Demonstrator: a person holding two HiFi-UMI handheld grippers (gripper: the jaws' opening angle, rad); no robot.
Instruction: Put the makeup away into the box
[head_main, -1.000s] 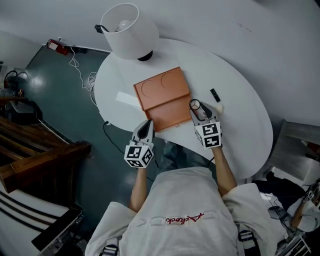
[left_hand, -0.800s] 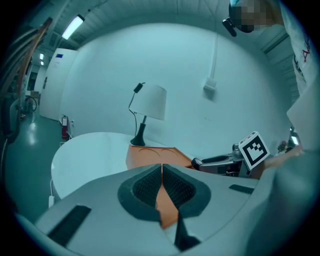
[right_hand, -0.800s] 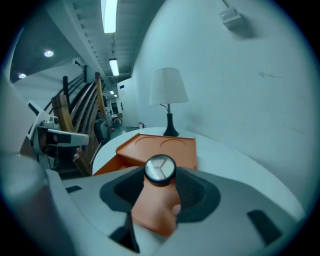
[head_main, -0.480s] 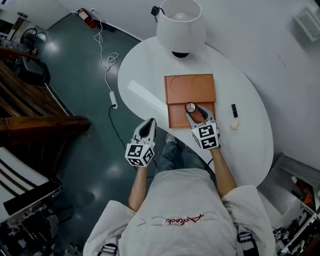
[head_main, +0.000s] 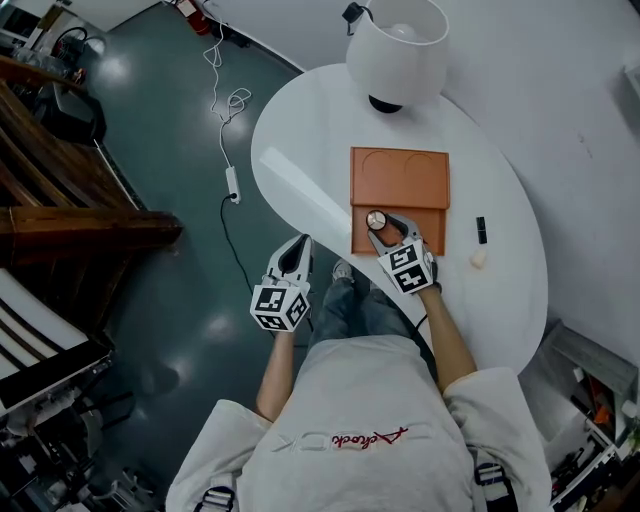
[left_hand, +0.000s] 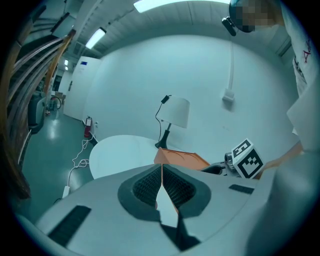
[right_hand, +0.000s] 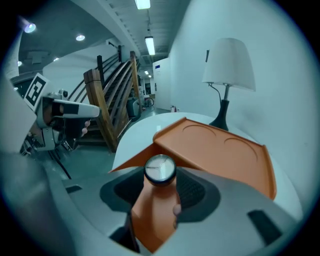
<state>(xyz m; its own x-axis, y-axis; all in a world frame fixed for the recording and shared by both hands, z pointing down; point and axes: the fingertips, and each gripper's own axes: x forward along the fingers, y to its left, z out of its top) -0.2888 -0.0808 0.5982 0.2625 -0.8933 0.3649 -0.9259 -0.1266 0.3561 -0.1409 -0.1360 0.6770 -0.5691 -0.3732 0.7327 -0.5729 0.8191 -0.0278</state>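
The right gripper's (right_hand: 161, 195) jaws stand wide, clamped on a round makeup jar (right_hand: 160, 169) directly above the open orange box (head_main: 400, 175) on the counter (head_main: 300, 130), so the drop looks to be straight down. The left gripper's (left_hand: 161, 187) jaws are closed on nothing, off the counter's edge.

White table (head_main: 300, 140): lamp (head_main: 397, 45), orange box (head_main: 400, 178), blk stick (head_main: 481, 230), cream lump (head_main: 479, 259).

White lamp (head_main: 396, 45) on white table (head_main: 300, 140); seemingly wooden stairs (head_main: 60, 210).
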